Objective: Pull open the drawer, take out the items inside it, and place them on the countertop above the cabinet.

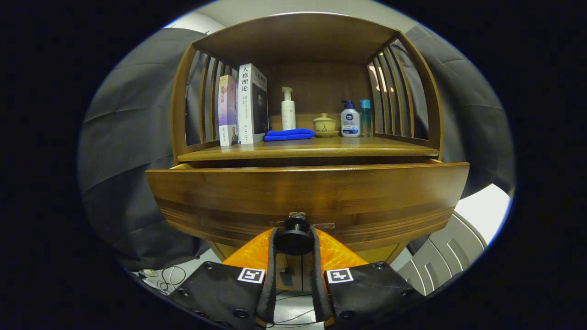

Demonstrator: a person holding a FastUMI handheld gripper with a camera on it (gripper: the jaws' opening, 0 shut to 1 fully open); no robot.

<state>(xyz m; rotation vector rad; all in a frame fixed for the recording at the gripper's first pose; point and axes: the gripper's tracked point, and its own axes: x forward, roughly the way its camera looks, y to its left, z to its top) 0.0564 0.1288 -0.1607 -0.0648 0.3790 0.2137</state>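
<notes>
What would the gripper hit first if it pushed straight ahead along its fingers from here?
The gripper already has its fingers closed on the drawer knob, so nothing lies between. Pushing on would press the knob into the wooden drawer front, likely sliding the partly pulled-out drawer back in.

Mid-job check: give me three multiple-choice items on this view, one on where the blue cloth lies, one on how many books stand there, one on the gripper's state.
1. The blue cloth lies:
A. on the countertop by the books
B. in the drawer
C. on the floor

2. Books standing upright:
A. two
B. five
C. none

3. The gripper is:
A. open, away from the drawer
B. shut on the drawer knob
C. holding a bottle

Answers: 1 A, folded beside the books; 2 A, two upright spines; 3 B, both fingers press the knob, drawer front pulled out.
</notes>
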